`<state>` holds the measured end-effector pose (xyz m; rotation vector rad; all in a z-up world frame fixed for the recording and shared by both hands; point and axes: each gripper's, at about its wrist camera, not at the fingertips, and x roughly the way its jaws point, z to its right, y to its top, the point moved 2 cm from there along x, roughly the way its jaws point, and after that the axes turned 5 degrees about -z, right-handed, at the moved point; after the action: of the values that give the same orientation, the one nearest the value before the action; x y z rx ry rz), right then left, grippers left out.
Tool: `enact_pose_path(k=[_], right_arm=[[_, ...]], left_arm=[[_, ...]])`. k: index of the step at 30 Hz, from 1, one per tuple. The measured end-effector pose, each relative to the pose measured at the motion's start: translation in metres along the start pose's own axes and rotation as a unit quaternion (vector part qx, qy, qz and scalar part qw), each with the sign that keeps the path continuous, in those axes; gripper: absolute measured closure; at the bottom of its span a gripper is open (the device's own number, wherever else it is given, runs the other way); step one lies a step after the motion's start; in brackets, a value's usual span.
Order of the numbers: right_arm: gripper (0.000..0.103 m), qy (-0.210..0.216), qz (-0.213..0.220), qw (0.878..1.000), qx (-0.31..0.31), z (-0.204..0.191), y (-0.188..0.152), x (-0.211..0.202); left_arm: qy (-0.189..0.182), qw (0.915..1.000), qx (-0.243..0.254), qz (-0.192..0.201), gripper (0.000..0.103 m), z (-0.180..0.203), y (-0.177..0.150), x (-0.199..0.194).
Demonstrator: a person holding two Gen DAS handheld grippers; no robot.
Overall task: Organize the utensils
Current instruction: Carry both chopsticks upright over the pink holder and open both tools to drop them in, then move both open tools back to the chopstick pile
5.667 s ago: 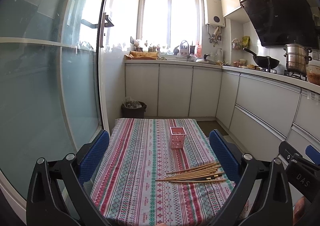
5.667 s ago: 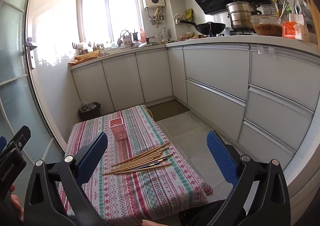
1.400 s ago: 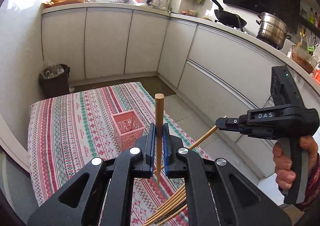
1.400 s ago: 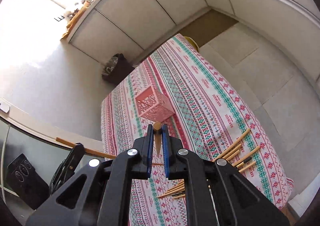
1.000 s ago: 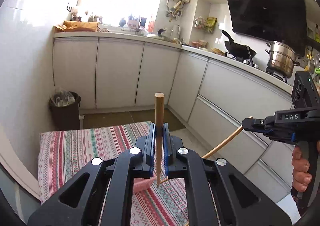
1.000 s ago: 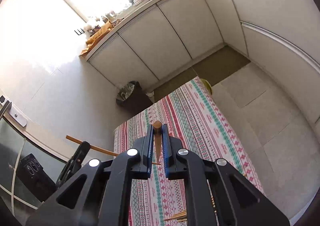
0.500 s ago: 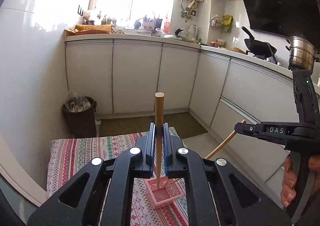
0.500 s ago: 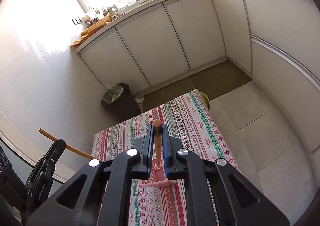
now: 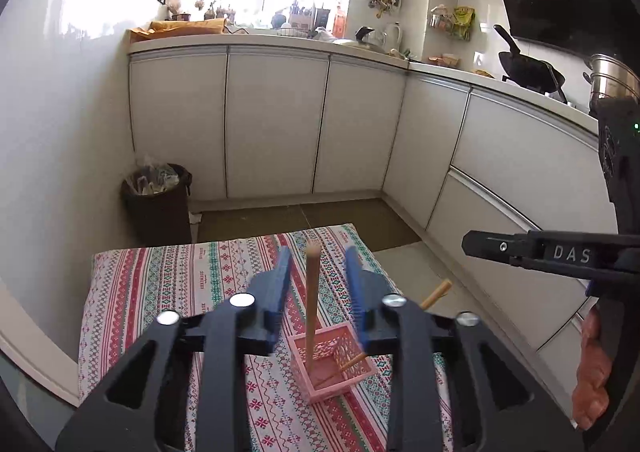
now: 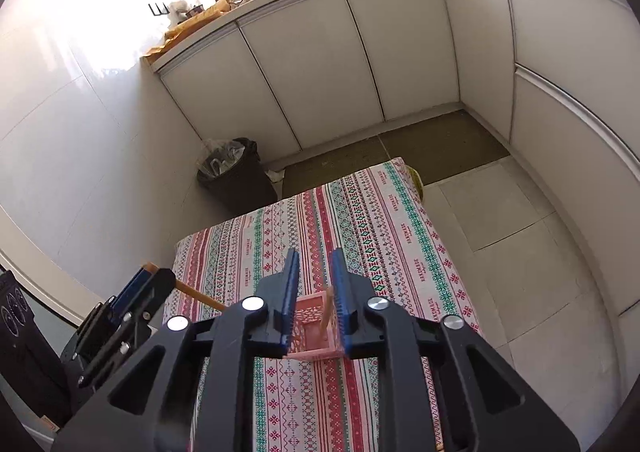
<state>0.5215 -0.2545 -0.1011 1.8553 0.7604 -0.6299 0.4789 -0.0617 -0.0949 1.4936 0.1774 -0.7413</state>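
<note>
A small pink lattice basket (image 9: 334,366) stands on the striped tablecloth (image 9: 160,292). Two wooden chopsticks stand in it: one upright (image 9: 312,292), one leaning right (image 9: 434,294). My left gripper (image 9: 316,264) is open above the basket, its jaws either side of the upright chopstick without touching. My right gripper (image 10: 314,272) is open too, with the basket (image 10: 310,326) between its jaws and a chopstick (image 10: 326,312) beside the right pad. The left gripper (image 10: 140,292) shows at the left of the right wrist view with a chopstick (image 10: 196,294) by it.
A dark bin (image 9: 158,200) stands on the floor past the table's far left corner. White cabinets (image 9: 276,120) run along the back and right. The table's right edge (image 10: 452,252) drops to tiled floor. The right gripper body (image 9: 560,252) is at the right of the left wrist view.
Both grippers have opened and let go of their chopsticks, which now stand in the pink basket. Both have moved in over the basket.
</note>
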Motion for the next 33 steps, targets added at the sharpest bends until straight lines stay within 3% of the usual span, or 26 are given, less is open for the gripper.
enact_pose_path(k=[1,2,14,16,20,23,25,28,33], right_arm=[[0.062,0.001,0.007,1.000,0.005,0.002,0.000,-0.004],[0.059,0.001,0.013,1.000,0.010,0.004,0.000,-0.008],[0.057,0.014,0.041,0.997,0.065,0.033,-0.022,-0.070],[0.053,0.018,0.044,0.996,0.080,0.041,-0.034,-0.083],[0.038,0.010,0.056,0.993,0.101,0.057,-0.068,-0.107],[0.023,-0.009,0.062,0.993,0.104,0.071,-0.103,-0.121],[0.010,-0.017,0.060,0.993,0.105,0.082,-0.128,-0.126],[0.007,-0.035,0.042,0.991,0.118,0.104,-0.161,-0.128],[0.007,-0.060,-0.020,0.987,0.145,0.137,-0.210,-0.117]], left_arm=[[-0.004,0.9999,-0.005,0.009,0.049,-0.001,-0.001,-0.004],[-0.009,0.9998,-0.009,0.016,0.045,-0.003,0.000,-0.009],[-0.009,0.9992,0.007,0.039,0.039,0.015,0.008,-0.066],[-0.014,0.9989,0.014,0.041,0.037,0.021,0.006,-0.075],[-0.035,0.9982,0.028,0.040,0.022,0.034,-0.008,-0.093],[-0.056,0.9973,0.042,0.020,0.009,0.048,-0.029,-0.099],[-0.074,0.9960,0.051,0.000,0.007,0.057,-0.047,-0.099],[-0.105,0.9905,0.071,-0.052,0.007,0.072,-0.074,-0.089],[-0.123,0.9788,0.118,-0.112,0.007,0.097,-0.109,-0.069]])
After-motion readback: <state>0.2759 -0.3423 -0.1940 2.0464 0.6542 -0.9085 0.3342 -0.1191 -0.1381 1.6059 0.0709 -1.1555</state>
